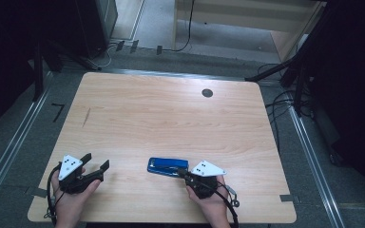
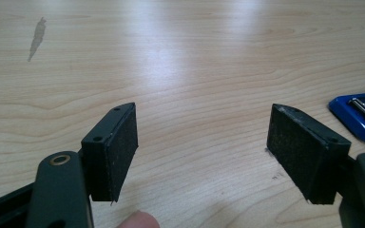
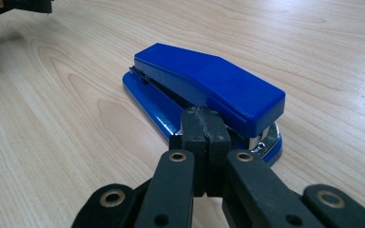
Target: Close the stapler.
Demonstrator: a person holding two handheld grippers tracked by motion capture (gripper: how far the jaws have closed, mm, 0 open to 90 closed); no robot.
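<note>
A blue stapler (image 1: 168, 166) lies flat on the wooden table (image 1: 171, 114), near its front edge and a little right of the middle. My right gripper (image 1: 181, 172) is shut with nothing between its pads, its tip right at the stapler's right end. In the right gripper view the closed pads (image 3: 204, 118) stand just in front of the stapler (image 3: 209, 88), against its lower side; whether they touch it I cannot tell. My left gripper (image 1: 97, 160) rests at the front left, wide open and empty (image 2: 202, 142). The stapler's end (image 2: 361, 114) shows past the right-hand jaw.
A dark round grommet hole (image 1: 207, 92) sits at the table's far right. A thin dark streak (image 1: 86, 117) marks the wood at the left. Black cables (image 1: 276, 102) trail over the floor beyond the right edge.
</note>
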